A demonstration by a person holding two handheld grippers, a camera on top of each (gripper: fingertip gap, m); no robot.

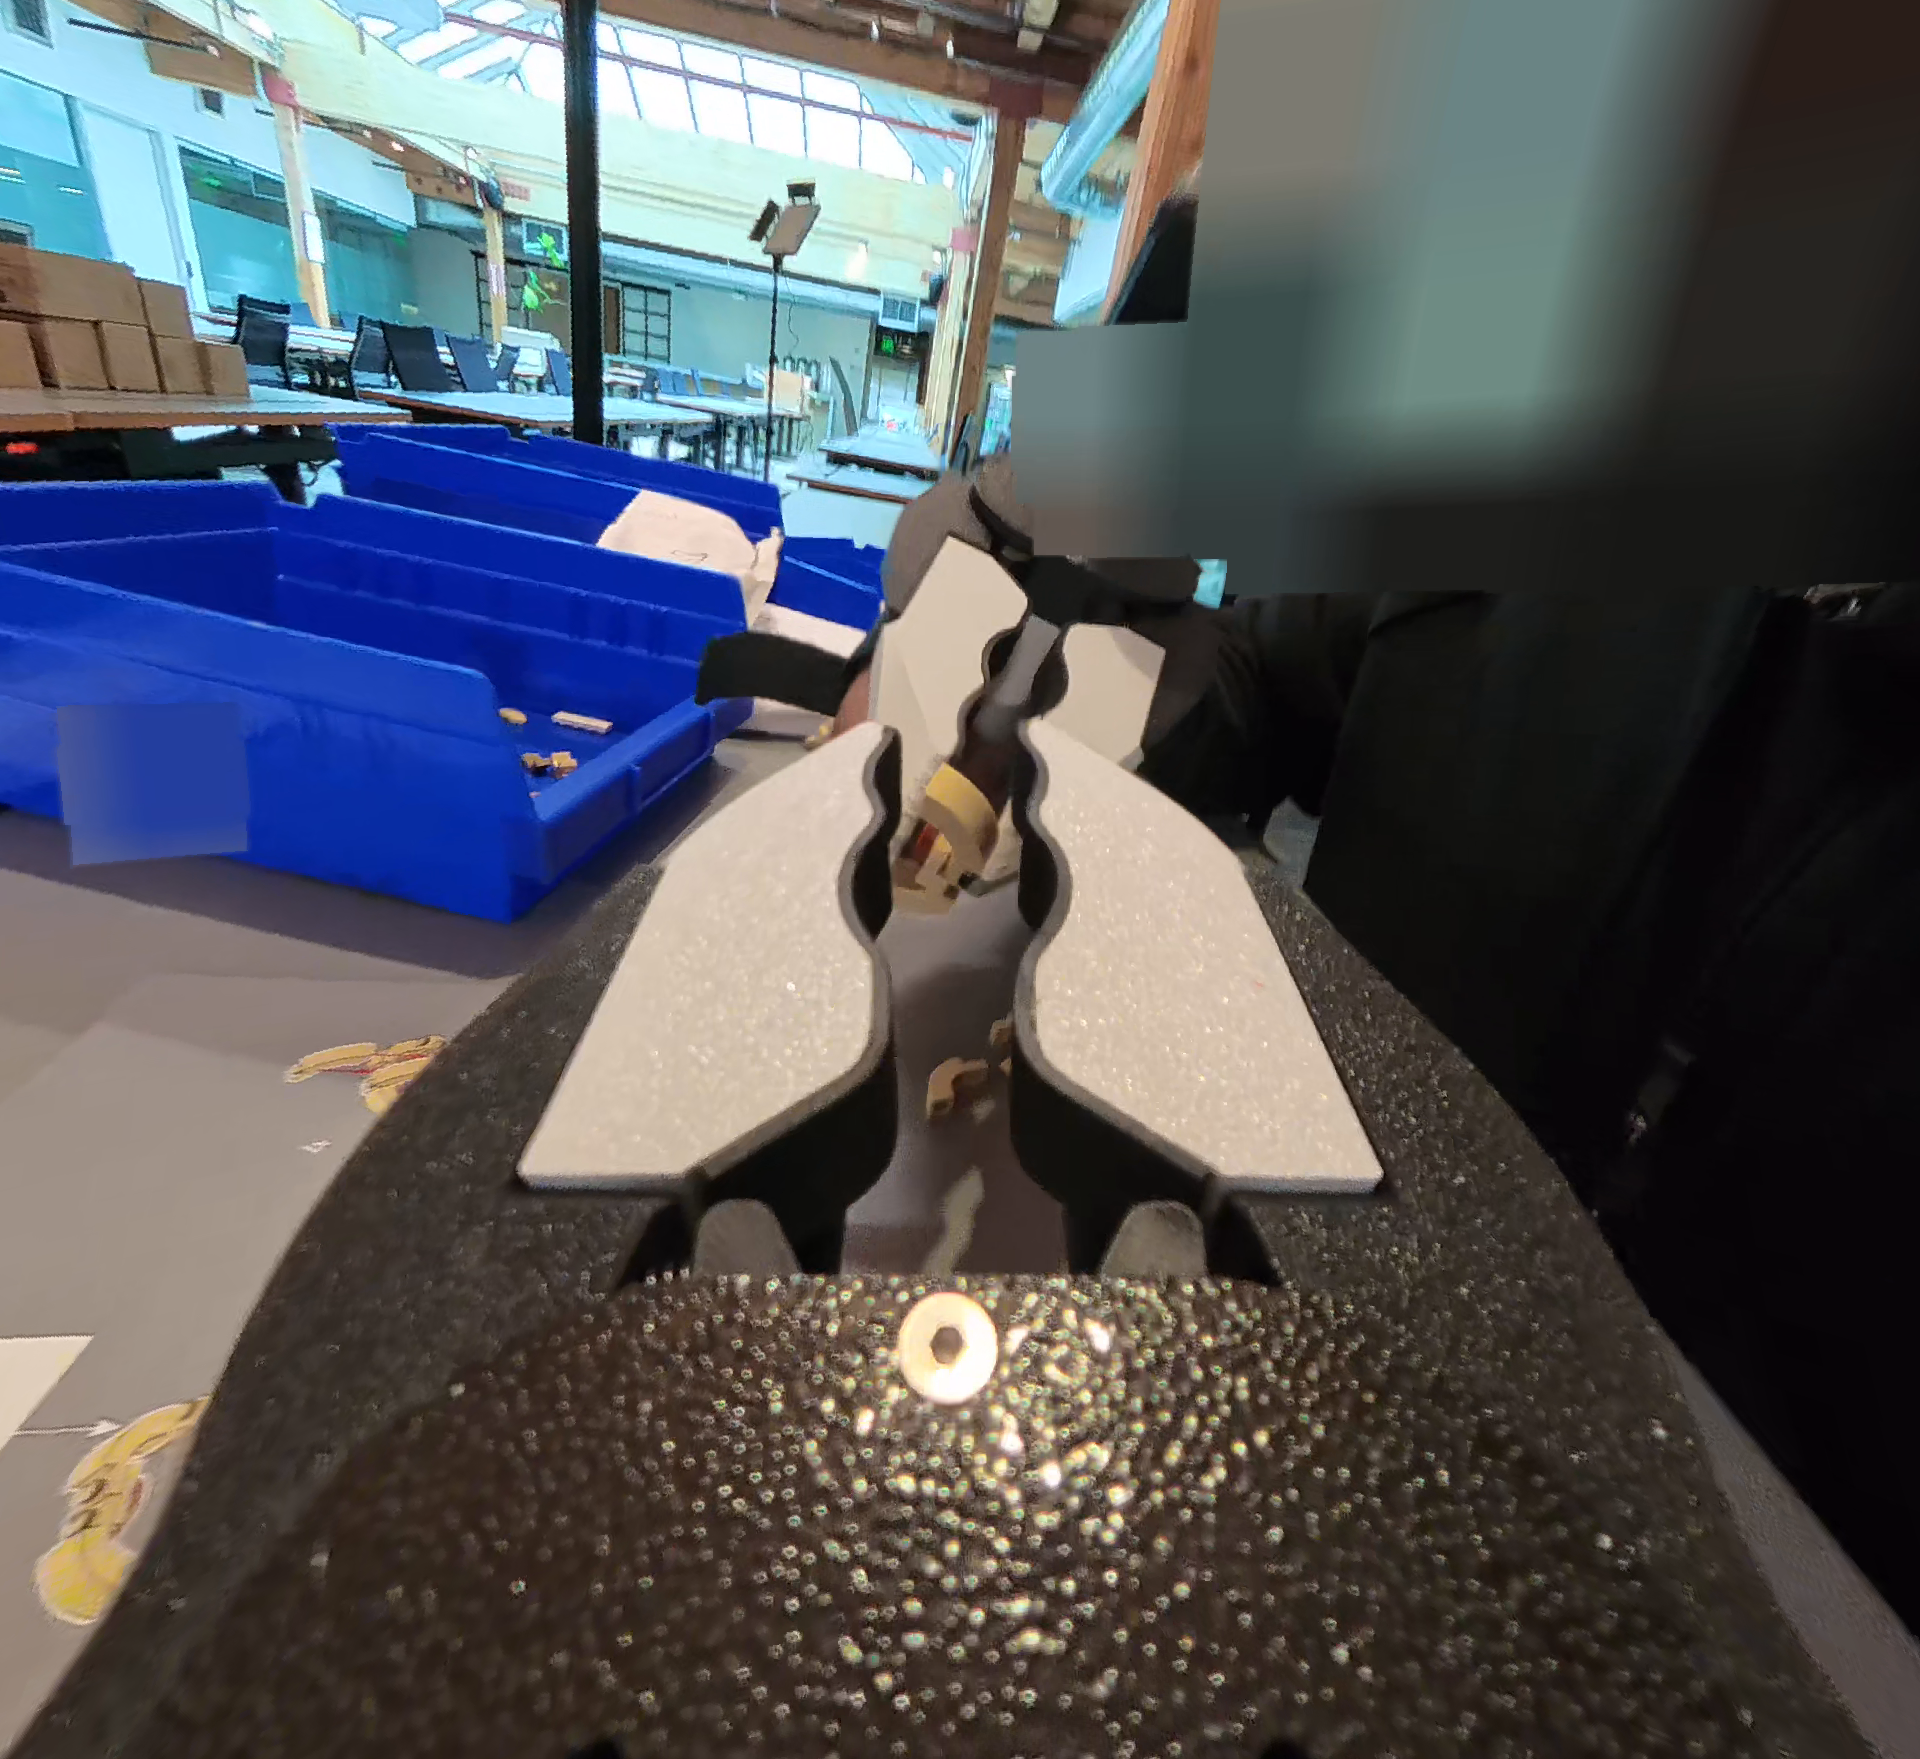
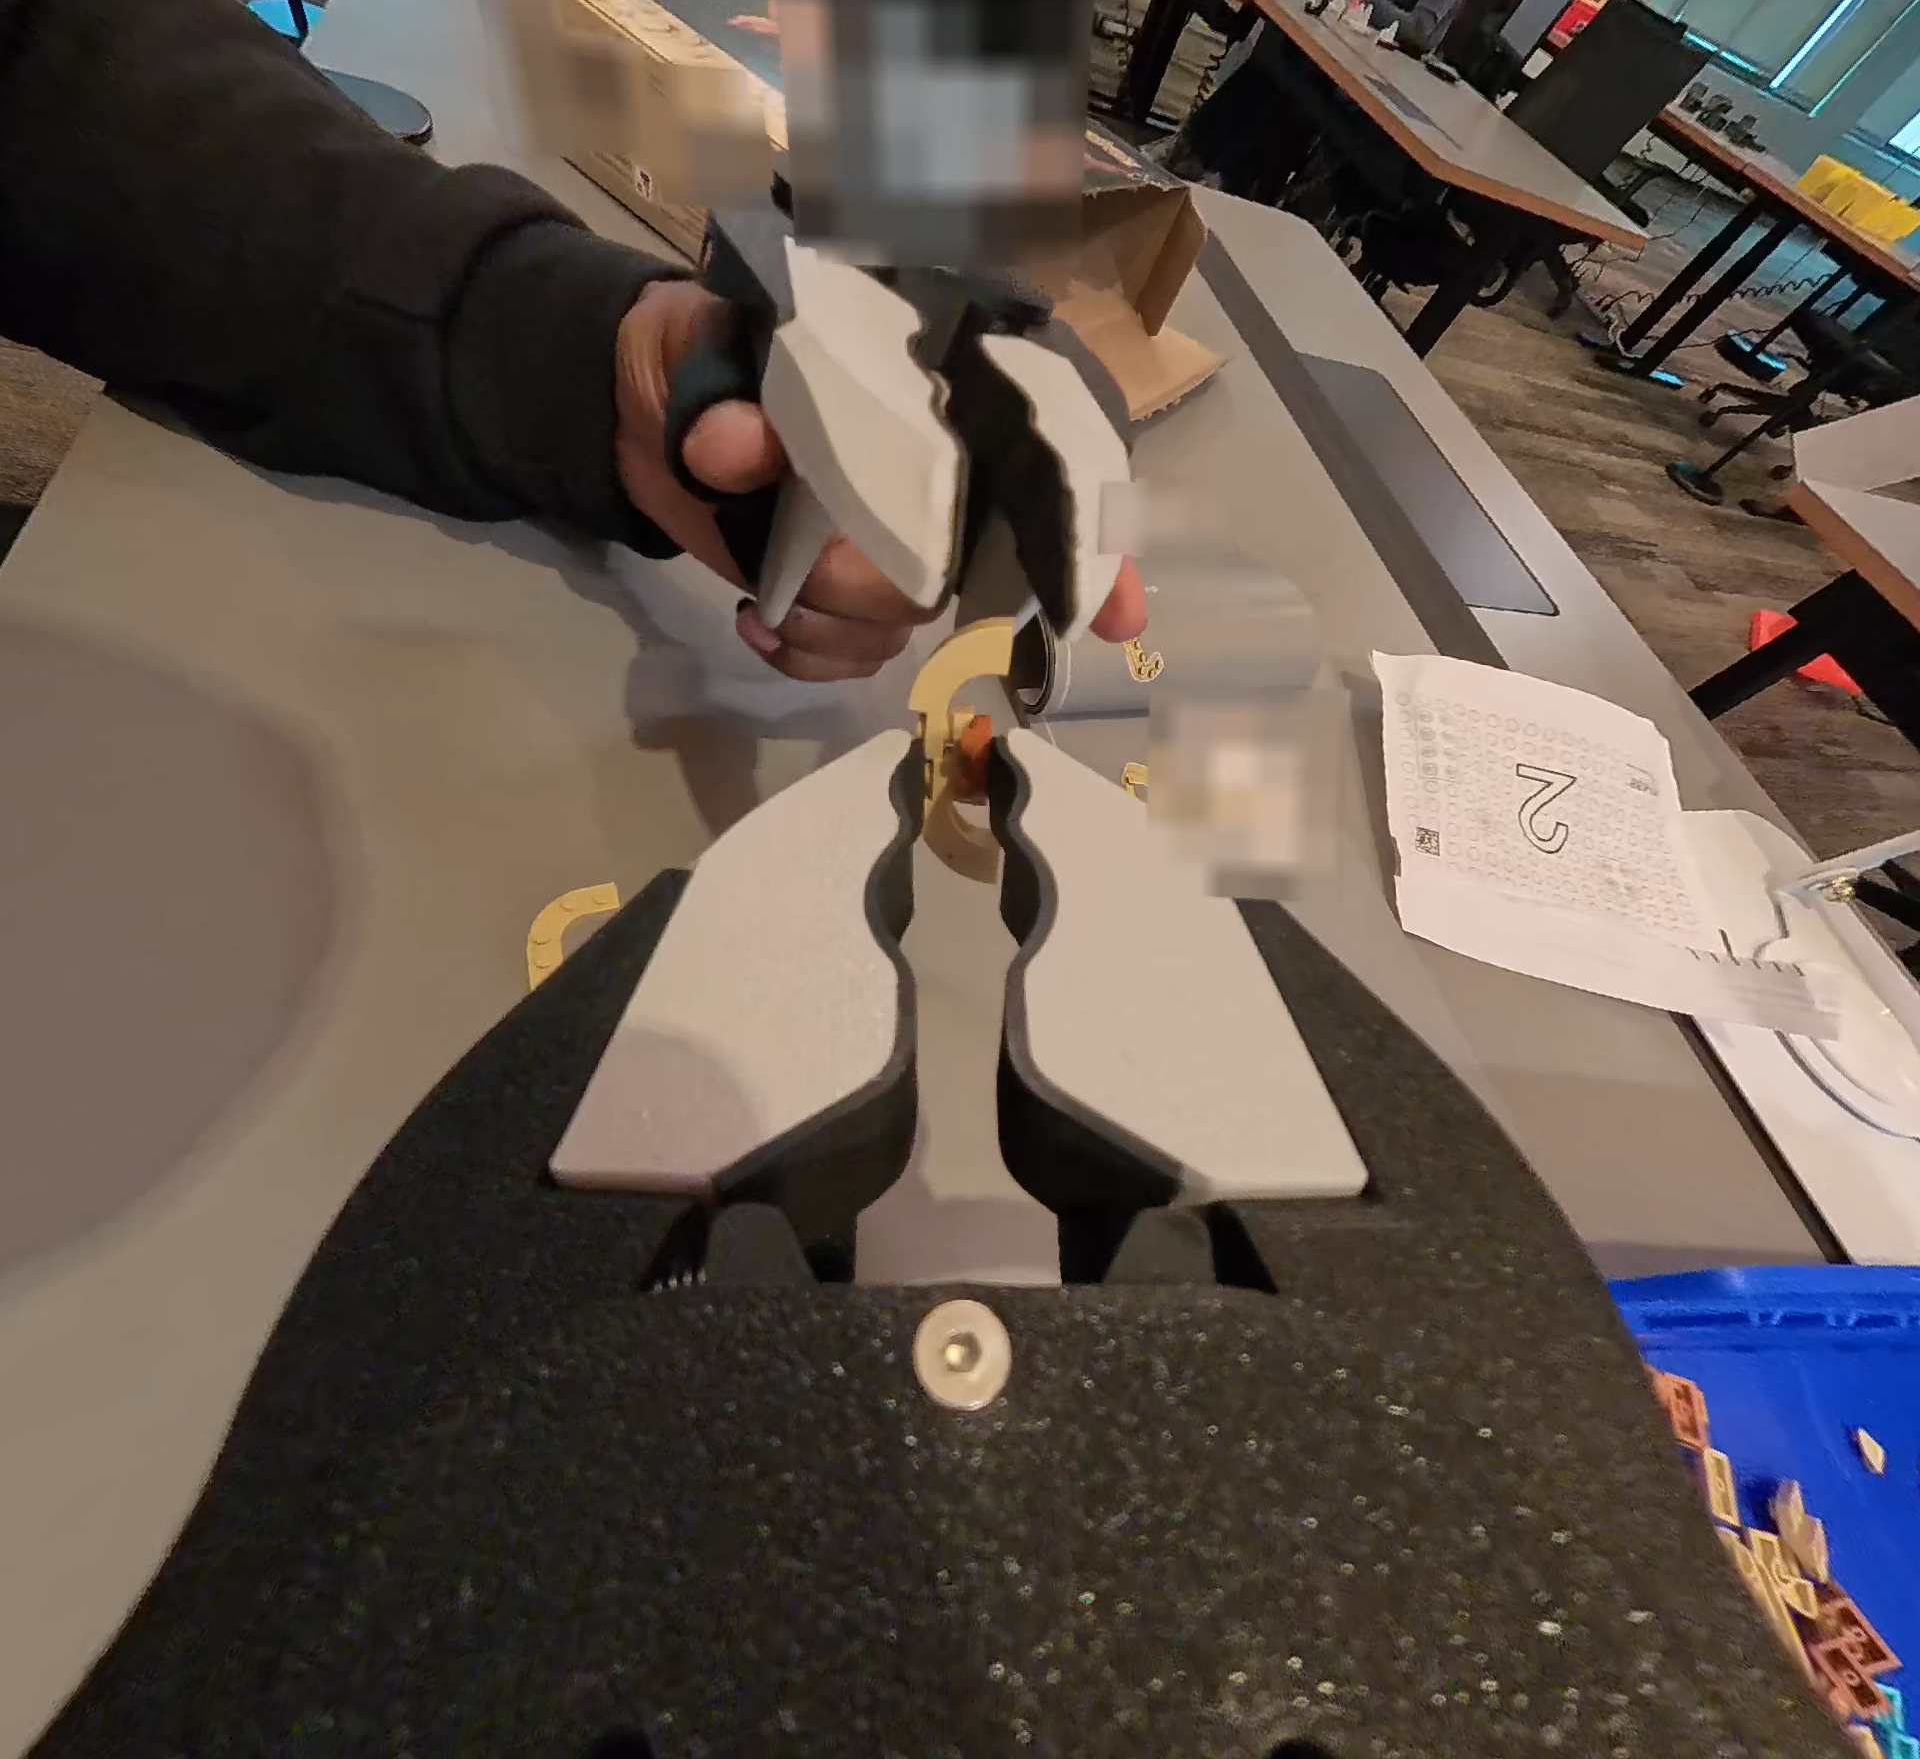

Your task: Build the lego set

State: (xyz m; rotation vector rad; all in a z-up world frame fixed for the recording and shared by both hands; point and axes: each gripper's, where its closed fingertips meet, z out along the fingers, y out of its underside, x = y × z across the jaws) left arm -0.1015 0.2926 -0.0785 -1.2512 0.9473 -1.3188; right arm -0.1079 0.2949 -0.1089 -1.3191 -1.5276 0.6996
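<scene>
two grippers (image 2: 954,759) (image 1: 954,753), three blue bins (image 1: 312,670), one paper sheet (image 2: 1538,805)

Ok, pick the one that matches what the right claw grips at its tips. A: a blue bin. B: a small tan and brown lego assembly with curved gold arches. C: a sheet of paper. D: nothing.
B: in the right wrist view the right claw pinches the tan and brown lego assembly at its tips; the paper sheet lies aside and the blue bin sits at the corner.
</scene>
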